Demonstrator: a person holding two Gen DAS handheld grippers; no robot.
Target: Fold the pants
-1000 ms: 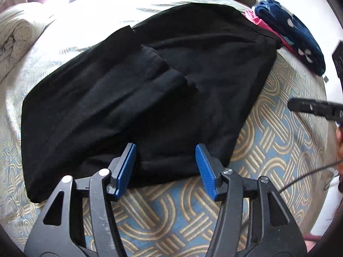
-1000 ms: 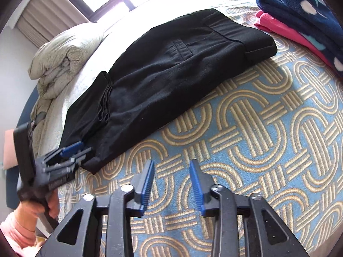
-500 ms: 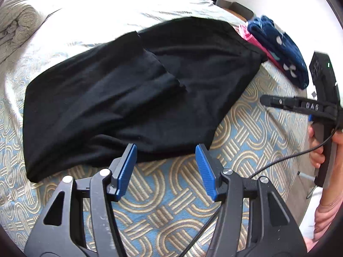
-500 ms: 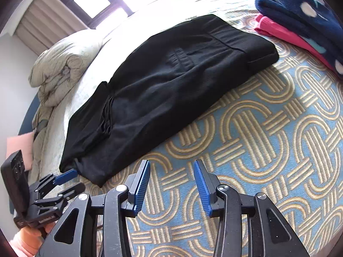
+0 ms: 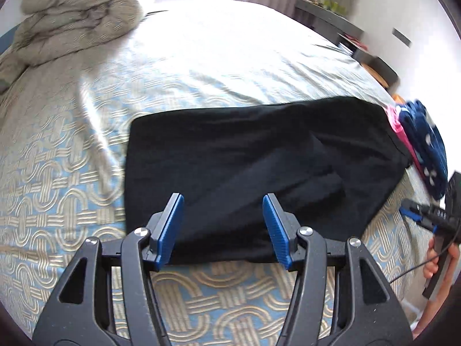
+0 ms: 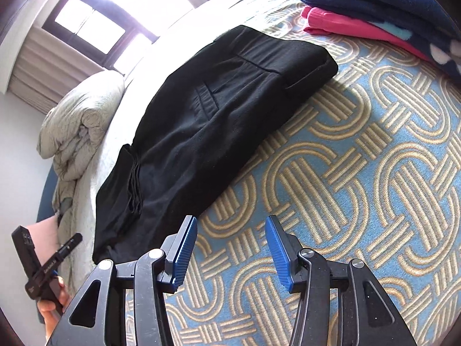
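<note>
Black pants lie folded in a flat rectangle on the patterned bedspread; in the right wrist view the pants stretch from the waistband at upper right to the folded leg ends at lower left. My left gripper is open and empty, just above the near edge of the pants. My right gripper is open and empty over bare bedspread, right of the pants. Each gripper shows at the edge of the other's view: the right one and the left one.
A folded navy dotted blanket on a pink garment lies by the pants' right end, also in the right wrist view. A rolled beige duvet sits at the bed's head. A dark shelf stands by the wall.
Both grippers have pulled back from the pants, empty and open. The left wrist view has swung round, so the pants now lie square ahead and the duvet shows.
</note>
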